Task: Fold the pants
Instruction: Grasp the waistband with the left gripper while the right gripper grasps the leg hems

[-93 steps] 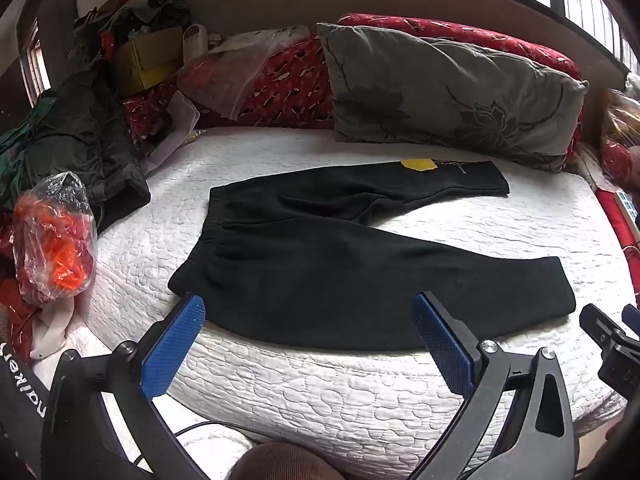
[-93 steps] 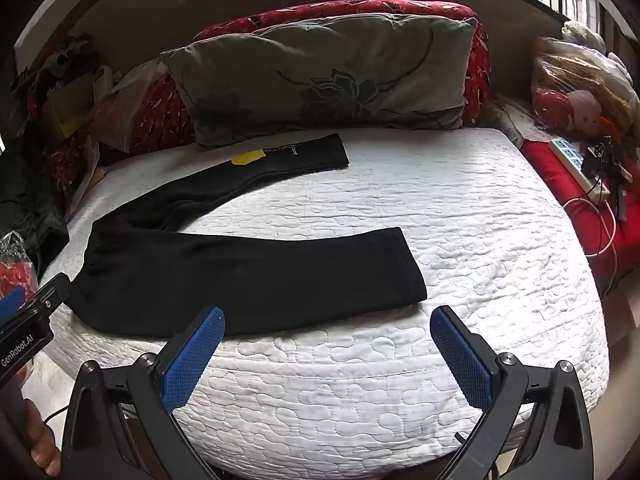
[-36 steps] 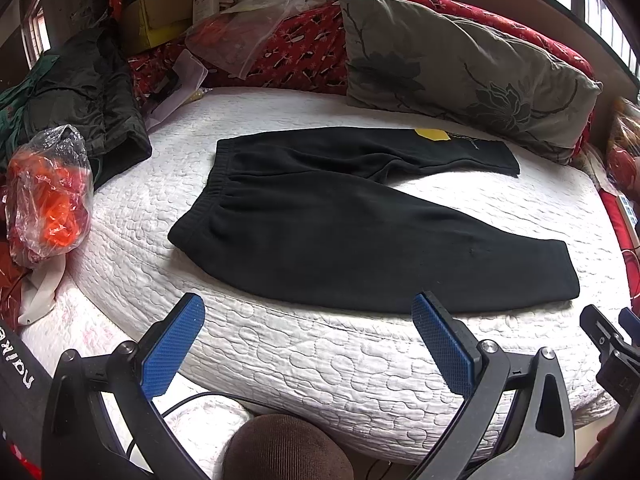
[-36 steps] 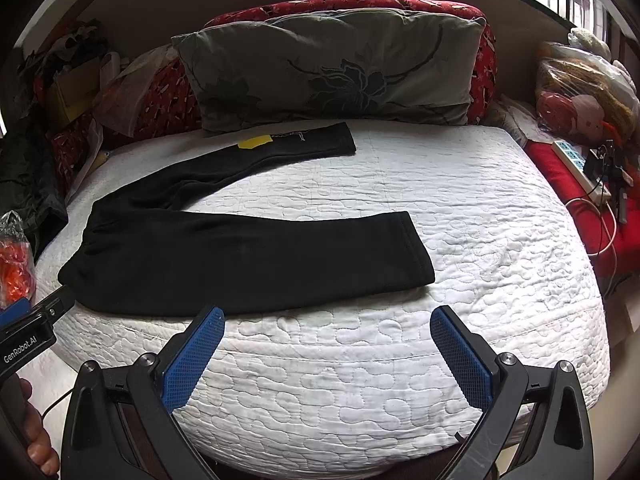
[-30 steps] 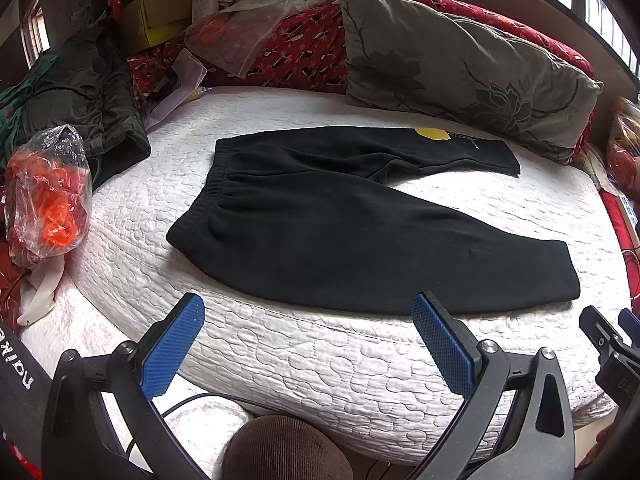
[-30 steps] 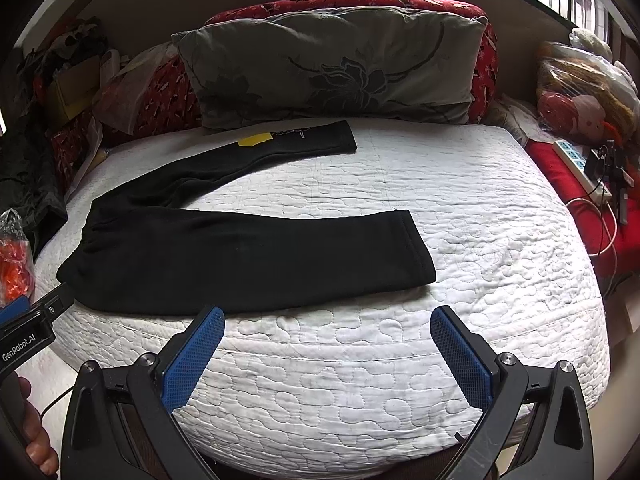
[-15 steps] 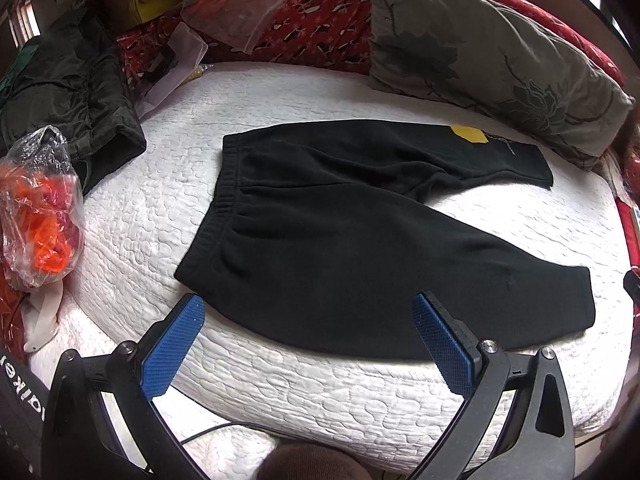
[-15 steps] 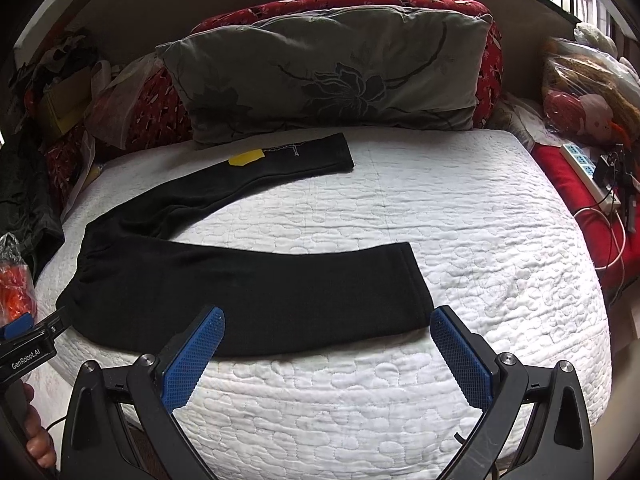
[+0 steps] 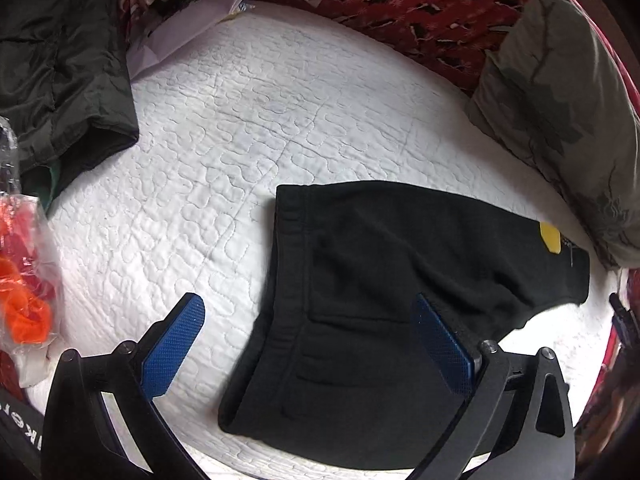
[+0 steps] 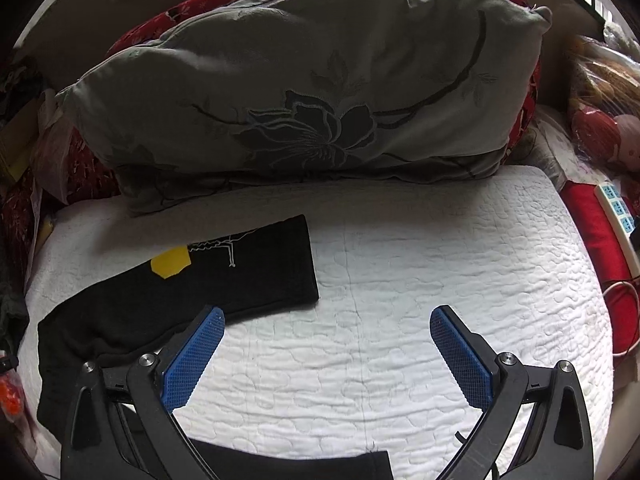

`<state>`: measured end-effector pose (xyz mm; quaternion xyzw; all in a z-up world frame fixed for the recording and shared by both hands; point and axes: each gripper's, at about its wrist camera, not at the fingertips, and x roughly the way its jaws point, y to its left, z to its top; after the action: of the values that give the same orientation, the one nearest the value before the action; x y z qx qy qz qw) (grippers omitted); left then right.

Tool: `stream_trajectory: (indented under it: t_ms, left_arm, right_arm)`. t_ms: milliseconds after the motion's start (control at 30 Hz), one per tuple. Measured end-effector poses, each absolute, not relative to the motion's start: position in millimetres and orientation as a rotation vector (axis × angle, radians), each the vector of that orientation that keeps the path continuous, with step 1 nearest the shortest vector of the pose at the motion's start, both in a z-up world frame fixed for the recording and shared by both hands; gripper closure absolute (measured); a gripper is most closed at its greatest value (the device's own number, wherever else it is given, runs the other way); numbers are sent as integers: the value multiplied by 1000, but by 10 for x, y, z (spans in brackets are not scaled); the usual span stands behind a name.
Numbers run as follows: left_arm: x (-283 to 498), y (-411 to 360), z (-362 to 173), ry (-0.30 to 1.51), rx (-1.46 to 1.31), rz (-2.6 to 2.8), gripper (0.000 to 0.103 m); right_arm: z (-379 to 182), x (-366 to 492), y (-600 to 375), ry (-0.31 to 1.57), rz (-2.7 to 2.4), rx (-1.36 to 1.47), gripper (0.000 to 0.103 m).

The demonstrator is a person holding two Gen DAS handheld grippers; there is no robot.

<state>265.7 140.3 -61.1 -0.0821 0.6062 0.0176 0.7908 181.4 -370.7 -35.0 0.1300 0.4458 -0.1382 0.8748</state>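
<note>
1. Pants (image 9: pixel 360 320), black, lie flat on the white quilted bed (image 9: pixel 208 152), unfolded, with nothing gripping them.
2. At the left end is the waistband (image 9: pixel 292 264), an elastic strip running from the far side of the bed toward the near edge. The left gripper (image 9: pixel 308 344) hovers just above it, jaws spread wide and empty, one blue pad over bare quilt and the other over the seat of the garment.
3. From there the long axis runs rightward: both legs stretch away from the waist, splayed apart with white quilt showing between them.
4. The far leg (image 10: pixel 224 276), carrying a yellow patch (image 10: pixel 170 262), ends in a cuff just before the grey pillow (image 10: pixel 304 92). The near leg's cuff (image 10: pixel 360 466) lies at the bed's front edge.
5. The right gripper (image 10: pixel 326 360), also wide open and holding nothing, hangs over the bare quilt between the two cuffs, with the far one ahead and to its left.
6. Judging by this, the left tool is nearer the waist and the right nearer the cuffs, so each would take its own end.
</note>
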Motion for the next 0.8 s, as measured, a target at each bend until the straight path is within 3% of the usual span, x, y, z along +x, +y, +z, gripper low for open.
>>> stream_trajectory:
  t_ms: [200,533,633,667,700,767,800]
  left_arm:
    - [3139,1485,-837,1394,-320,23,0]
    - [3352,1446,-1189,1482,-309,3,0]
    - [3407,1446,-1260,1496,-314,9,13]
    - [3413,1443,-1235,1482,-313,15,20]
    - [3438,1434,-1191,1466,-312,4,39]
    - [3494,1405,-1114,1464,-292,-1,62]
    - [3508,1405,-1078,1465,-281,3,71]
  right_arm:
    - [-737,2481,-3775,1027,-271,282,1]
    - [-1043,2982,-3683,1107,-179,264,2]
    - [-1130,3069,-3593,1135,-143,250,8]
    - [-1171,3101,-3550,1154,-128,245,16]
    - [-1210,3117,-3509,1171,-117,237,31]
    - [-1260,3155,-3457,1190,-126,203,43]
    - [-1243,3137,-3431,1170,-119,189,55]
